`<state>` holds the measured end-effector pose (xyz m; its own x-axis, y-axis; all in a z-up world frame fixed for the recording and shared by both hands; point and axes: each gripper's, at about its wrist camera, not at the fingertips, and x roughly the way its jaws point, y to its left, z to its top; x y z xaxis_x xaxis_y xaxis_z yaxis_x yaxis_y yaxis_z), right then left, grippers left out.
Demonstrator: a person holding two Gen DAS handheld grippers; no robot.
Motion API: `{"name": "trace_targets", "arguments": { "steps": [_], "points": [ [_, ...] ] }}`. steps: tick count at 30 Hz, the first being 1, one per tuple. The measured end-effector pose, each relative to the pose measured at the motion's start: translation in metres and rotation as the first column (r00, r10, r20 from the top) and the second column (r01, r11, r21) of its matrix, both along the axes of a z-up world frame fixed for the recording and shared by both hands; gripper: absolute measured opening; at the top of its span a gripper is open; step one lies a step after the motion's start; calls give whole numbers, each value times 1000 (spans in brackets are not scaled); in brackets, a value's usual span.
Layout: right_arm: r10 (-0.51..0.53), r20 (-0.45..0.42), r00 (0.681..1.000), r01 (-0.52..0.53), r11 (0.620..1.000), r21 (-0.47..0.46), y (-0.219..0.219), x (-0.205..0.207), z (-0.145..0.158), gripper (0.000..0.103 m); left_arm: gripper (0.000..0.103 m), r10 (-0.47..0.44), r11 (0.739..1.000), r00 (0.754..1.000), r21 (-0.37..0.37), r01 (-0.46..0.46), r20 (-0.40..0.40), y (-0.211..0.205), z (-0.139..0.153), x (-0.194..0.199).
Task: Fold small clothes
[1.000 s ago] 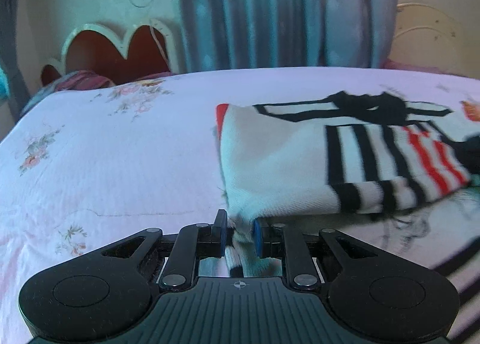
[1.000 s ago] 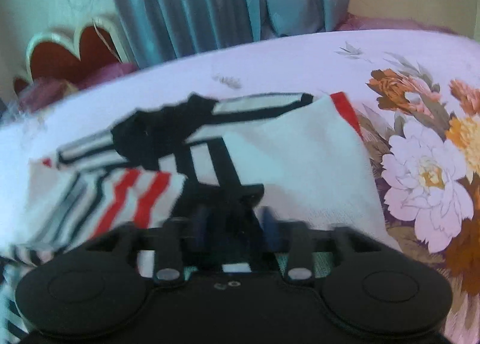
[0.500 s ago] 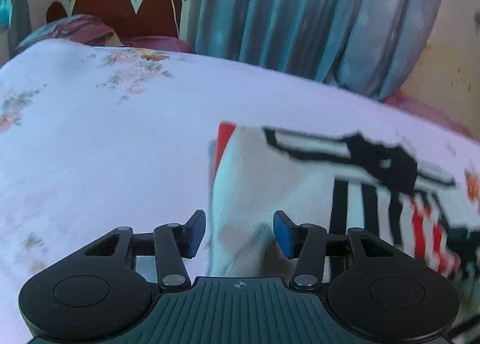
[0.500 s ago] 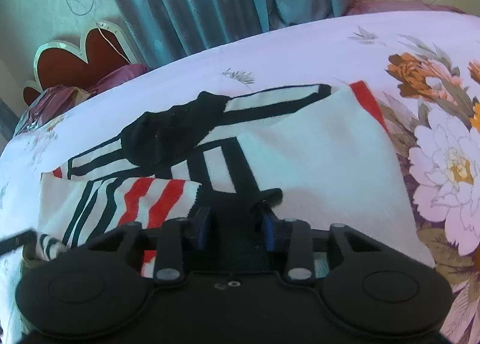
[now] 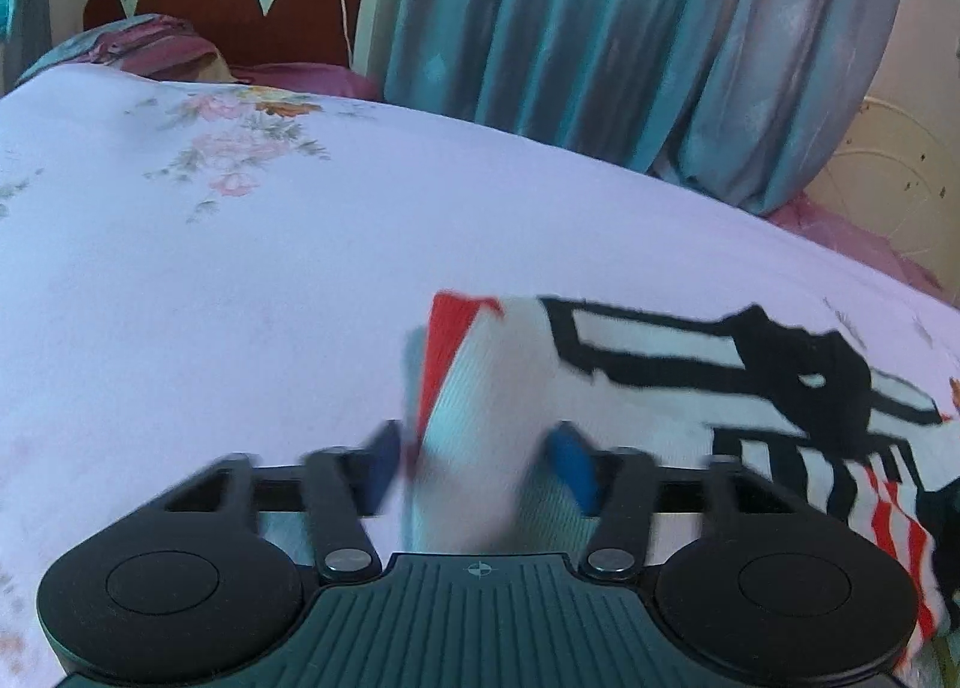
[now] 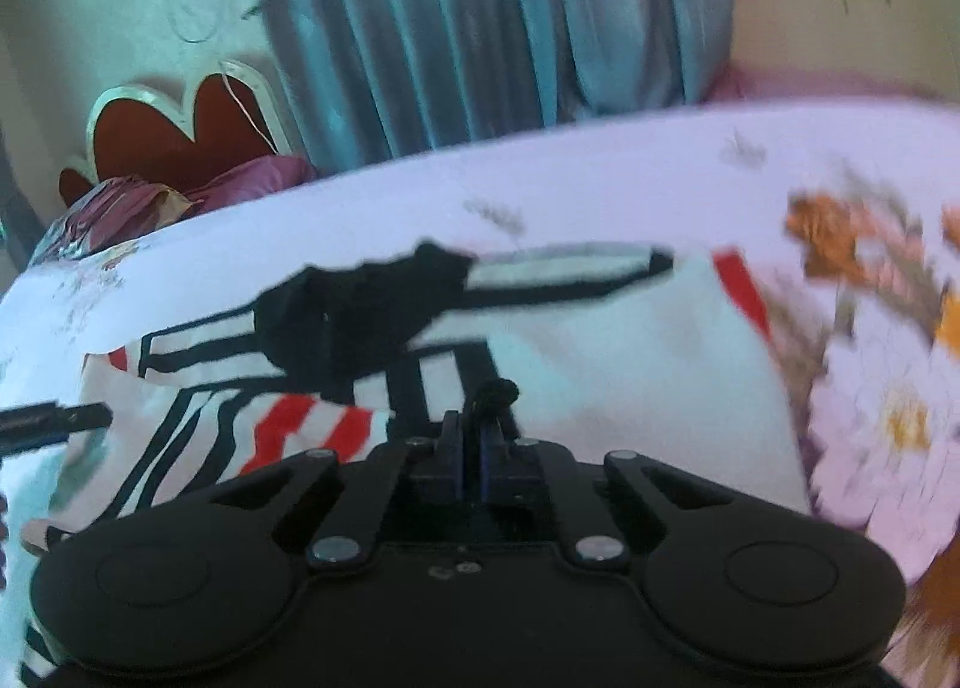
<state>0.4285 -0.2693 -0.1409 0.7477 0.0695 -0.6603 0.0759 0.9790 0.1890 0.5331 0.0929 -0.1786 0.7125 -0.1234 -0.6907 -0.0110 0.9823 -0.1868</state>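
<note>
Lying across the pale floral bed, the garment runs with its long axis left to right in front of both grippers, so each hand works one end of the near edge. The left gripper straddles the white end beside the red trim: a hump of white knit rises between its blue pads, which have just been closing. Motion blur hides whether the pads press the cloth yet; they seem to stand just clear of it. The right gripper is clenched tight, its jaws together on a small black tuft of the fabric that pokes up just past the tips, near the middle of the near edge where the black bands meet the white panel. That makes the right hand the one with a sure hold, and the left the one that must finish its pinch before the edge can be lifted over.

The garment itself is a small knit piece, partly folded: a broad white panel, black outline bands, a bunched black patch toward the far side, and red-and-black stripes at the end away from the red trim. It looks soft and thick, lying flat except at the two pinched spots.
</note>
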Motion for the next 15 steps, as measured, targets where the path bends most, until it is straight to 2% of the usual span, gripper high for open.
{"name": "trace_targets", "arguments": {
  "steps": [2, 4, 7, 8, 9, 11, 15],
  "points": [
    [-14, -2, 1000, 14, 998, -69, 0, 4, -3, 5, 16, 36, 999, 999, 32, -37, 35, -2, -2, 3],
    [-33, -71, 997, 28, 997, -71, -7, 12, -19, 5, 15, 62, 998, 997, 28, -63, 41, 0, -8, 4],
    [-26, -81, 996, 22, 998, -57, -9, 11, -22, 10, 16, 41, 996, 997, 82, -46, 58, -7, -8, -1],
    [-31, -76, 997, 27, 998, -50, -9, 10, -19, 19, 16, 46, 995, 997, 89, -51, 57, -8, -5, -3],
    [-39, -63, 997, 37, 999, -38, -11, 7, -15, 22, 16, 55, 995, 996, 85, -61, 63, -8, 0, -6],
    [-53, -34, 998, 52, 998, -31, -15, 1, -7, 22, 16, 65, 993, 993, 92, -75, 101, -7, 12, -20],
    [-38, 11, 999, 37, 999, 9, -11, -5, 9, 23, 16, -20, 994, 989, 106, 4, 144, -17, 32, -57]
  ]
}}
